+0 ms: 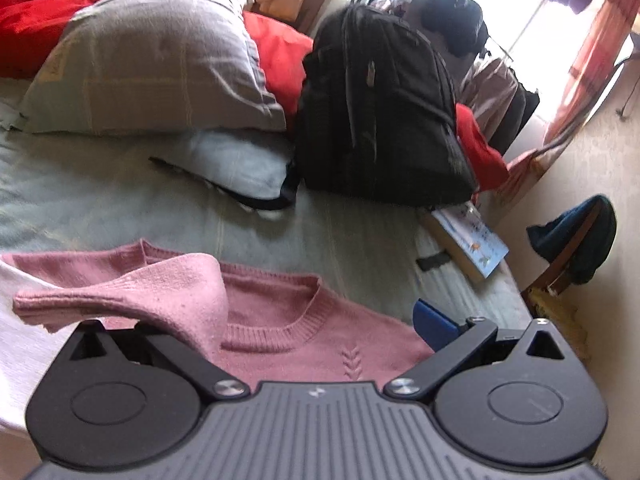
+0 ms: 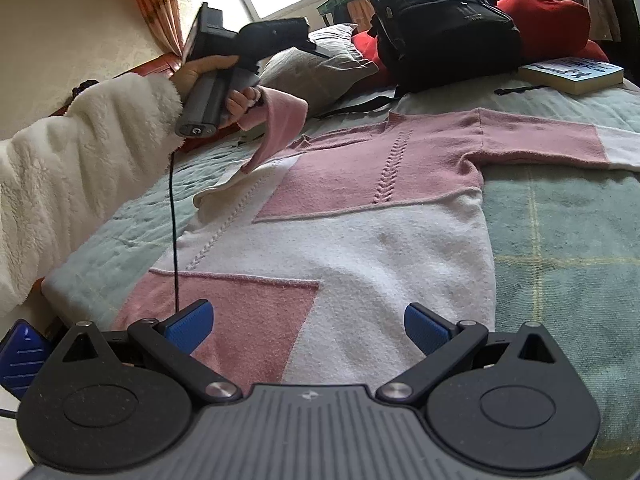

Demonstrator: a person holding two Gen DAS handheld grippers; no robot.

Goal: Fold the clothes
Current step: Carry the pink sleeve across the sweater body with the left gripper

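Bed (image 2: pixel 560 216) with green quilt is carrying one pink-and-white sweater (image 2: pixel 360 216), lying flat, front up. Left tongs (image 1: pixel 320 320) are lifting one pink sleeve (image 1: pixel 168 292); whether they are clamping it, cannot tell. Right tongs (image 2: pixel 308 326) are hovering agape over the hem. Judged step: sleeve fold-in; next, laying it across the chest. Behind: one backpack (image 2: pixel 444 24), one book (image 2: pixel 572 74).
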